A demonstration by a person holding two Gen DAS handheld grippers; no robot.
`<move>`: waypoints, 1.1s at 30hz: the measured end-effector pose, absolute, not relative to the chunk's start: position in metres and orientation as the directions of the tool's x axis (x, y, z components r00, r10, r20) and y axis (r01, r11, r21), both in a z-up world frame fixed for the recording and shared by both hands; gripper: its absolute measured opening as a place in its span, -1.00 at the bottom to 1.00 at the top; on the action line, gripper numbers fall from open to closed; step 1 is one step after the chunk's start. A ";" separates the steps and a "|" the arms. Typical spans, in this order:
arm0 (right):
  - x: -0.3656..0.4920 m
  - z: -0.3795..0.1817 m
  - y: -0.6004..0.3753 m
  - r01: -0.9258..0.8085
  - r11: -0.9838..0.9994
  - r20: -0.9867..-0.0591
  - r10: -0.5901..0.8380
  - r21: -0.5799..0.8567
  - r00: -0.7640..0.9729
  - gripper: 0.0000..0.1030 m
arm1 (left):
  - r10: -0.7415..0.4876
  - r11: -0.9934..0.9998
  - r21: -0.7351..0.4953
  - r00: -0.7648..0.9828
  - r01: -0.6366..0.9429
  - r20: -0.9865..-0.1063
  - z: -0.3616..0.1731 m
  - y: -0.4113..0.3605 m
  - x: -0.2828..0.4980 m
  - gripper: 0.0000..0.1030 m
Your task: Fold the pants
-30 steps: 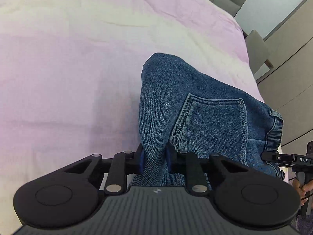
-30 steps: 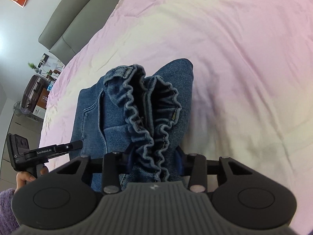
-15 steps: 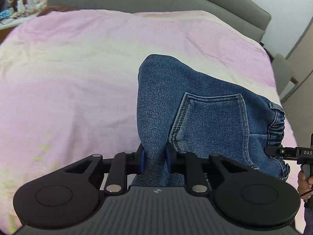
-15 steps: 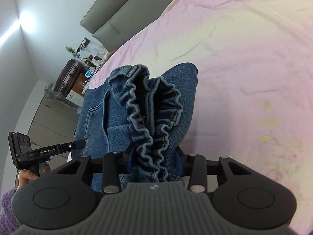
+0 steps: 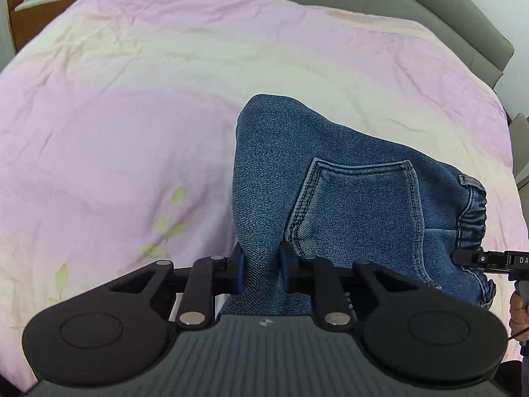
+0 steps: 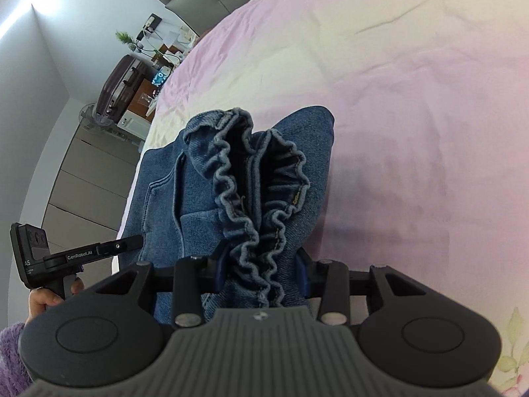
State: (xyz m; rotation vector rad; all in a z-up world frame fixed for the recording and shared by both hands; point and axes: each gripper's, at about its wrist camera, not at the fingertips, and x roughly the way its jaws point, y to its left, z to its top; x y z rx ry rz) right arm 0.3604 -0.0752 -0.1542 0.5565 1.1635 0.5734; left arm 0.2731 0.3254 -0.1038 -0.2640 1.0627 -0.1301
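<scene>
The left gripper (image 5: 261,273) is clamped on a fold of the blue denim pants (image 5: 347,205), its blue pads (image 5: 240,271) pressing either side of the cloth just beside the stitched back pocket (image 5: 357,205), and the right gripper (image 6: 261,274) is pinched on the bunched elastic waistband (image 6: 251,198). The pants hang between the two tools, held up above the pink bedspread (image 5: 132,115), though whether their far end touches it is hard to tell. Beyond the bed stand a grey headboard (image 5: 429,3) and a dark suitcase (image 6: 120,86).
</scene>
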 end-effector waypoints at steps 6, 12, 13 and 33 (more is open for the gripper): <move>0.381 -0.191 -0.050 -0.105 0.763 -0.726 0.641 0.638 0.248 -0.29 | -0.239 0.964 -0.265 0.447 0.005 -0.862 -0.145 0.317 0.289 -0.56; 0.391 -0.226 -0.040 -0.094 0.791 -0.762 0.608 0.604 0.222 -0.24 | -0.197 0.979 -0.203 0.452 0.035 -0.870 -0.164 0.299 0.296 -0.49; 0.392 -0.228 -0.041 -0.074 0.787 -0.760 0.611 0.612 0.221 -0.22 | -0.191 0.979 -0.199 0.453 0.031 -0.871 -0.163 0.297 0.296 -0.46; 0.288 -0.153 0.003 -0.604 0.794 -0.773 0.426 0.071 0.470 -0.32 | -0.084 0.983 0.012 0.509 0.182 -0.857 -0.138 0.269 0.202 -0.22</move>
